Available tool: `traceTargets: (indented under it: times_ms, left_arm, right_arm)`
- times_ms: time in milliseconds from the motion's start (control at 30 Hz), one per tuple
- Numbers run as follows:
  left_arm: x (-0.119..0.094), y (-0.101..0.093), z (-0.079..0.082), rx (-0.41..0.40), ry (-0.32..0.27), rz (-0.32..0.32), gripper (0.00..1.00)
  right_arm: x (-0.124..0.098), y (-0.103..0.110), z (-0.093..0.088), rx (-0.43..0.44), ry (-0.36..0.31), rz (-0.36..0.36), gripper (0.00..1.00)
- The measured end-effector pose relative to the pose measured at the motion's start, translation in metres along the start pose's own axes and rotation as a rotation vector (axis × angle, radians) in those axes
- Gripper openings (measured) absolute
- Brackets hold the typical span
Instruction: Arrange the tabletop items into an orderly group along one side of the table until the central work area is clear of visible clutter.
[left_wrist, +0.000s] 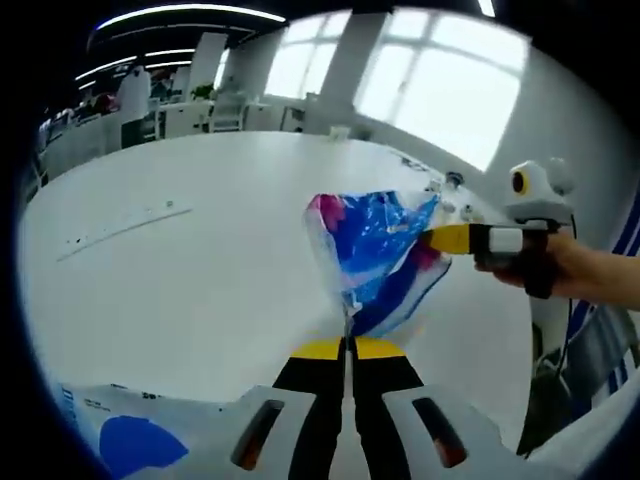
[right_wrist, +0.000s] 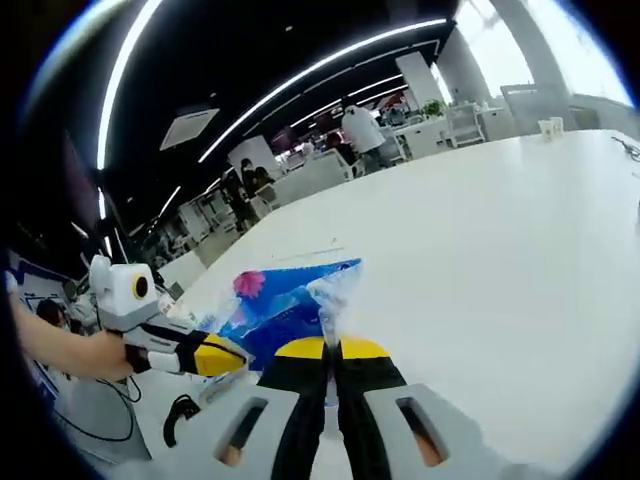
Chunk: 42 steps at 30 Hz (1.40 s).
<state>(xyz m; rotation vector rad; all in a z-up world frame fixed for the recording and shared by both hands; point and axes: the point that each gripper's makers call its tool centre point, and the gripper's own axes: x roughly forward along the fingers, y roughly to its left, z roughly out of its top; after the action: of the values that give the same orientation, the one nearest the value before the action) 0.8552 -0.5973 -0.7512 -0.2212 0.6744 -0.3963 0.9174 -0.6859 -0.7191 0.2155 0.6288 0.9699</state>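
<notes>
A crinkled clear plastic bag with blue and pink print (left_wrist: 375, 245) hangs stretched above the white table (left_wrist: 200, 300). My left gripper (left_wrist: 348, 345) is shut on the bag's lower corner. From the right, my right gripper (left_wrist: 432, 240), held in a hand, pinches the bag's other edge with its yellow tips. In the right gripper view the same bag (right_wrist: 285, 305) spreads over the table (right_wrist: 500, 250), with my right gripper (right_wrist: 330, 348) shut on its near corner. The left gripper (right_wrist: 235, 357) reaches in from the left at the bag's edge.
A long pale ruler-like strip (left_wrist: 120, 228) lies on the table's left part. A white sheet with a blue print (left_wrist: 130, 440) sits at the near edge. Small items and a cable (left_wrist: 450, 185) lie at the far right. Paper cups (right_wrist: 548, 127) stand at the far edge.
</notes>
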Motion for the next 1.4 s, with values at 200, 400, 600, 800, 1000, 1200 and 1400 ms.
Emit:
traceTargets:
  times_ms: [200, 400, 600, 800, 1000, 1200, 1400]
  left_arm:
    - [0.011, 0.011, -0.005, -0.013, 0.034, 0.027, 0.0]
    - [0.019, 0.016, -0.017, -0.085, 0.086, 0.065, 0.0]
    - [0.021, 0.019, -0.026, -0.123, 0.111, 0.092, 0.0]
    - [0.02, 0.027, -0.03, -0.152, 0.111, 0.108, 0.0]
    - [0.021, 0.028, -0.034, -0.169, 0.131, 0.114, 0.0]
    - [0.022, 0.029, -0.043, -0.219, 0.143, 0.146, 0.0]
    - [0.018, 0.029, -0.045, -0.236, 0.146, 0.169, 0.0]
  right_arm:
    - [0.01, -0.009, -0.008, -0.014, 0.052, -0.006, 0.0]
    - [0.019, -0.013, -0.02, -0.094, 0.131, -0.013, 0.0]
    - [0.027, -0.017, -0.027, -0.142, 0.18, -0.005, 0.0]
    - [0.03, -0.017, -0.034, -0.18, 0.211, -0.003, 0.0]
    - [0.032, -0.014, -0.04, -0.243, 0.25, 0.001, 0.0]
    - [0.033, -0.014, -0.051, -0.317, 0.293, 0.0, 0.0]
    - [0.035, -0.018, -0.057, -0.294, 0.301, 0.003, 0.0]
